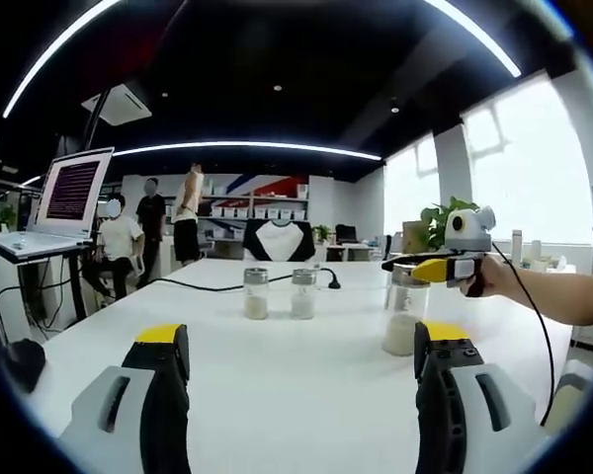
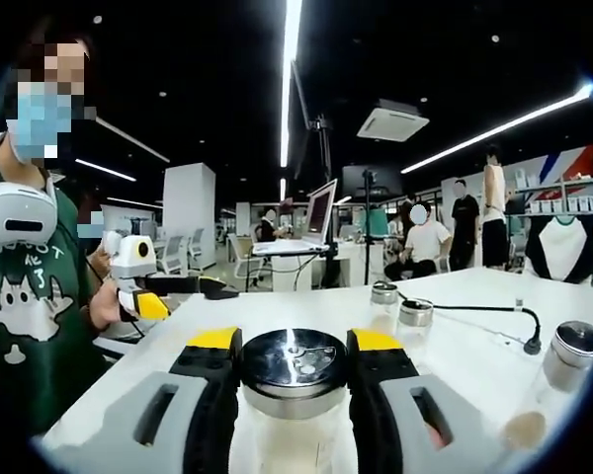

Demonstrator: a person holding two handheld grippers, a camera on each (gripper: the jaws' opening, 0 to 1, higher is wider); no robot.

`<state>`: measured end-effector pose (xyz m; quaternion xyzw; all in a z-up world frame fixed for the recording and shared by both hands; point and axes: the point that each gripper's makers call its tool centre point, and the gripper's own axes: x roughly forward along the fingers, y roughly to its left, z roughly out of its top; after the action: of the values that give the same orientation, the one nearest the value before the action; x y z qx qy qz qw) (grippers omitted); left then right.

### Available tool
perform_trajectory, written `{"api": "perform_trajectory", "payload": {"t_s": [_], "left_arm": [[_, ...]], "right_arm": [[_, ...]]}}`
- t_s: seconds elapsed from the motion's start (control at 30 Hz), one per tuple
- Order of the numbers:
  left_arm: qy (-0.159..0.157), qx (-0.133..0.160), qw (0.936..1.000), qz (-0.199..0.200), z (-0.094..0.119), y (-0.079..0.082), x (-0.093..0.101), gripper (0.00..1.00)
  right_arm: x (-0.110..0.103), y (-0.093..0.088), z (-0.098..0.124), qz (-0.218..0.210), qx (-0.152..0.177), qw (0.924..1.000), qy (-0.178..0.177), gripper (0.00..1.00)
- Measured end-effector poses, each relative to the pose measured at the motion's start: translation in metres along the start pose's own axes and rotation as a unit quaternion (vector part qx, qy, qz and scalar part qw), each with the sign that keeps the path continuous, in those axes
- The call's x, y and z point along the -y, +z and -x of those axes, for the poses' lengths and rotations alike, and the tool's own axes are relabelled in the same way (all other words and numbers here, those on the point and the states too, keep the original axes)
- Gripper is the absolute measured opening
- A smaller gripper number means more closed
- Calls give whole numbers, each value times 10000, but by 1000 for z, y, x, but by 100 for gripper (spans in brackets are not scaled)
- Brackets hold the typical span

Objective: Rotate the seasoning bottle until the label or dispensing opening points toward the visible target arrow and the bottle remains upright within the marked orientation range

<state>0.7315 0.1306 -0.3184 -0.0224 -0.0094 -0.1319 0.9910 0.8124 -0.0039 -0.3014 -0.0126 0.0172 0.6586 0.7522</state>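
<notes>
The right claw [image 2: 293,370] stood clamped on the seasoning bottle [image 2: 293,400], its yellow-tipped jaws pressed against either side just under the shiny metal cap [image 2: 293,360]. The bottle's long axis ran straight up, square to the jaws, so any turn would have to go about that upright line. Its dispensing holes faced the camera from the cap top; which way the label faced could not be told, and no target arrow was plain to see.

The left claw [image 1: 301,370] hung apart and empty above the white counter [image 1: 306,395], well back from the bottle [image 1: 403,316], which stood ahead and to its right with the right claw [image 1: 415,267] closed on its neck. The right hand was plainly the nearer, already on the job.

Two smaller jars [image 1: 279,293] stood side by side farther along the counter, beside a black cable [image 1: 193,286]. Beyond lay an open office, a laptop [image 1: 64,202] on a stand, people in the distance.
</notes>
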Motion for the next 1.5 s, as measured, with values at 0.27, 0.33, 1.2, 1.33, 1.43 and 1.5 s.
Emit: {"api": "perform_trajectory", "payload": {"t_s": [0.27, 0.33, 1.2, 1.33, 1.43, 1.5], "left_arm": [[24, 23, 10000, 37, 2, 1, -2, 100], [14, -21, 10000, 69, 2, 0, -2, 100], [88, -2, 9999, 149, -1, 0, -6, 100], [84, -24, 9998, 159, -2, -1, -6, 100], [89, -32, 9999, 131, -2, -2, -6, 100], [79, -36, 9999, 139, -3, -2, -5, 100]], "right_arm": [[0, 0, 0, -6, -17, 9999, -129, 41], [0, 0, 0, 5, -5, 9999, -167, 41], [7, 0, -2, -36, -74, 9971, -760, 41], [9, -1, -3, -55, -119, 9964, -838, 41], [9, -1, -3, -63, -117, 9958, -908, 41], [10, -1, -3, -75, -142, 9953, -958, 41]]}}
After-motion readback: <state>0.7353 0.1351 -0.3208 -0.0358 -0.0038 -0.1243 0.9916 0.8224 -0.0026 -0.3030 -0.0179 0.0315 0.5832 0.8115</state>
